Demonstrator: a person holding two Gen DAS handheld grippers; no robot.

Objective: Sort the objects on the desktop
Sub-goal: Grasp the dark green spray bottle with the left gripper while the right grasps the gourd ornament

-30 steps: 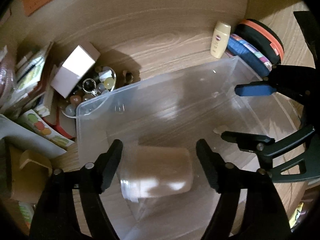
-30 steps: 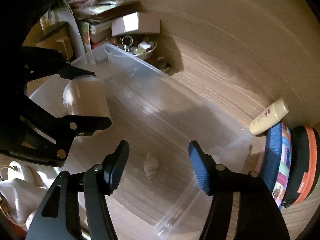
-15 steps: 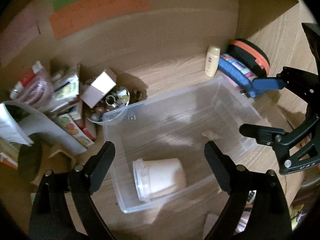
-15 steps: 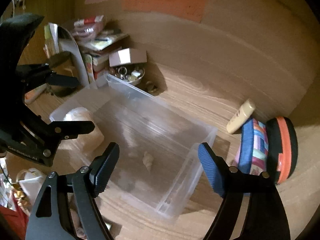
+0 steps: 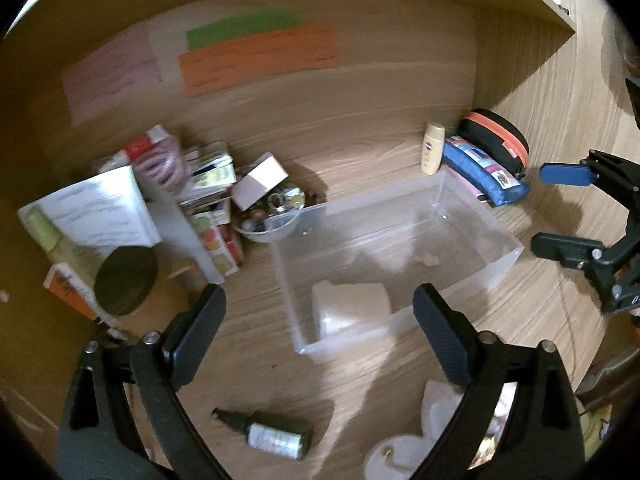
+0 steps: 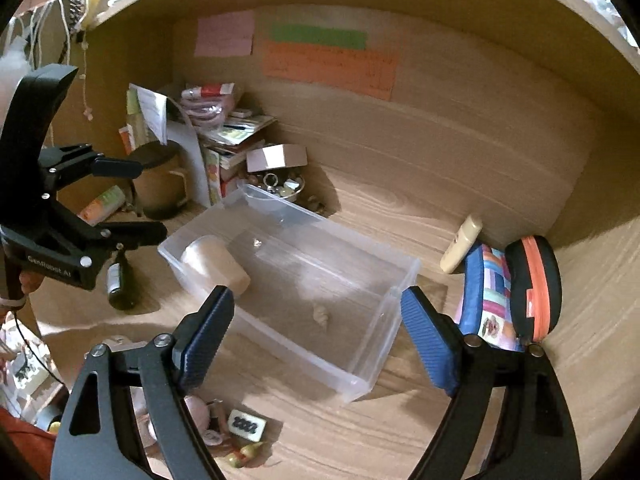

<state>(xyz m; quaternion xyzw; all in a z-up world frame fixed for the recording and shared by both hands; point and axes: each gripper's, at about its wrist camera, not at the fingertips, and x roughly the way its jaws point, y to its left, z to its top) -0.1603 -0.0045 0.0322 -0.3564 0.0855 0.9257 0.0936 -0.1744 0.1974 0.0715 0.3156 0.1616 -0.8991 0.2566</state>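
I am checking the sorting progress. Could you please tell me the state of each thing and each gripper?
clear bin: open, no lid
white cup: on its side inside the bin
small shell: inside the bin
dark bottle: lying on the desk
left gripper: opening, empty
right gripper: open, empty

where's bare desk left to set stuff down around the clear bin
Free: the wood behind the clear bin, between the trinket bowl and the lotion bottle; also the strip before its near wall. Crowded: the left corner with books and mug, and the pouches on the right.
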